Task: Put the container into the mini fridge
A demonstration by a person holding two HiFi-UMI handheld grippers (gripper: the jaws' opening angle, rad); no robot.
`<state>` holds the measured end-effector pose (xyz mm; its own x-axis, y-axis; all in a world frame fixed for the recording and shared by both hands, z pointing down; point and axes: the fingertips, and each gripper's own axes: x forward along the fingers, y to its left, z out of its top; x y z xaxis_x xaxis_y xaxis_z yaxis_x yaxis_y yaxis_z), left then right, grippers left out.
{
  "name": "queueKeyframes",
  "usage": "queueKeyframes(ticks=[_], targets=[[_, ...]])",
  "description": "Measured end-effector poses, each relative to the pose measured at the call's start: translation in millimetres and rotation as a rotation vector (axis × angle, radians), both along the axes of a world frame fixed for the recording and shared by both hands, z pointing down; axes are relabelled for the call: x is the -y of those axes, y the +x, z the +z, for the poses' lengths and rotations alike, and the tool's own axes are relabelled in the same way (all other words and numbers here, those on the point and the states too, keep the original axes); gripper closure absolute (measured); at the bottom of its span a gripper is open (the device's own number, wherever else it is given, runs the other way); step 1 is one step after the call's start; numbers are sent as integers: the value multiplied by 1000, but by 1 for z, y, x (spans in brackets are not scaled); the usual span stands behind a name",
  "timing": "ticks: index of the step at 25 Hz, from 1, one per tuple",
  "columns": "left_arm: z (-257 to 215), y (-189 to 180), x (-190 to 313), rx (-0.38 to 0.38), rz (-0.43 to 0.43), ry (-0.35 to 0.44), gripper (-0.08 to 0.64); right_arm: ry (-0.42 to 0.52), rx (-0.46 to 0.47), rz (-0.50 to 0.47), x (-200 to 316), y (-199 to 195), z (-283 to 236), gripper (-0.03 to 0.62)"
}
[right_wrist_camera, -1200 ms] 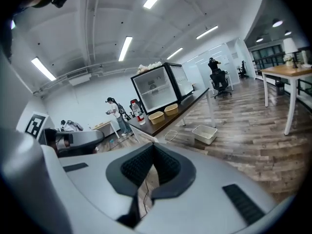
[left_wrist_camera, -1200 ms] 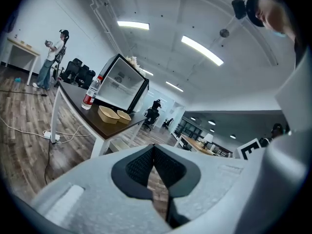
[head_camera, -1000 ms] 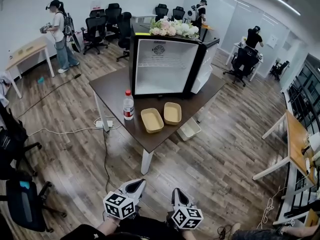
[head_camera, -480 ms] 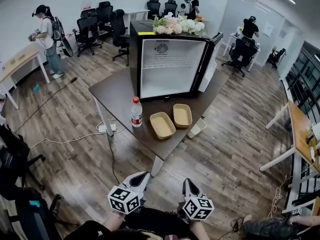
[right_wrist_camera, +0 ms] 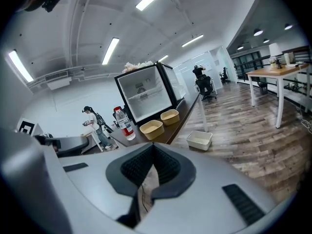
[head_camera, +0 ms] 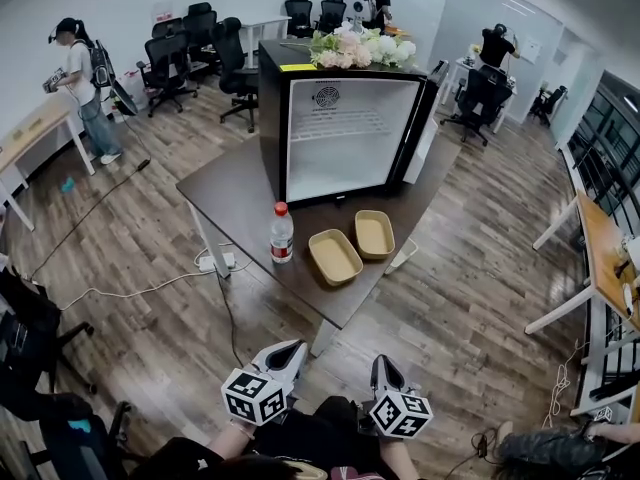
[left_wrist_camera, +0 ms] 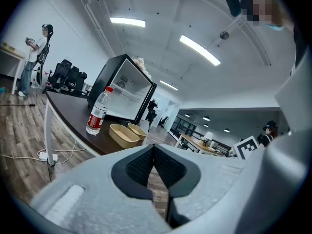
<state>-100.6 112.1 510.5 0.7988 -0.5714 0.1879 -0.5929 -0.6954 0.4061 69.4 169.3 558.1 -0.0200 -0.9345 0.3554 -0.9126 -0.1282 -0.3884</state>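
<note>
Two empty beige containers (head_camera: 335, 256) (head_camera: 375, 234) lie side by side on the dark table (head_camera: 230, 183), in front of the black mini fridge (head_camera: 345, 133). The fridge door (head_camera: 426, 118) is swung open to the right and the white inside is bare. Both grippers hang low near my body, well short of the table. My left gripper (head_camera: 292, 349) is shut with nothing in it, and my right gripper (head_camera: 382, 366) is shut and empty too. In the left gripper view the containers (left_wrist_camera: 124, 133) sit beyond the shut jaws; the right gripper view shows them (right_wrist_camera: 152, 128) too.
A water bottle (head_camera: 282, 233) stands on the table left of the containers. Flowers (head_camera: 365, 53) lie on top of the fridge. A white bin (right_wrist_camera: 200, 139) sits on the floor by the table. A power strip and cable (head_camera: 215, 261) lie under the table's left side. People and office chairs (head_camera: 190, 53) stand farther back.
The table and fridge have come closer and shifted slightly right in the head view. Both grippers stay low and shut.
</note>
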Motion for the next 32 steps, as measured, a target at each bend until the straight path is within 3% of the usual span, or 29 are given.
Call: queueKeyframes(ticks=[10, 25, 27, 30, 32], targets=[[9, -3, 35, 8, -59, -27, 552, -36, 6, 6, 33, 8, 13, 583], [22, 36, 138, 65, -194, -66, 552, -70, 8, -98, 168, 59, 20, 584], [25, 42, 149, 79, -207, -79, 552, -75, -37, -103, 184, 67, 18, 583], [26, 52, 165, 78, -225, -89, 552, -86, -193, -125, 205, 79, 15, 583], [27, 57, 177, 83, -248, -86, 552, -100, -199, -138, 220, 85, 17, 581]])
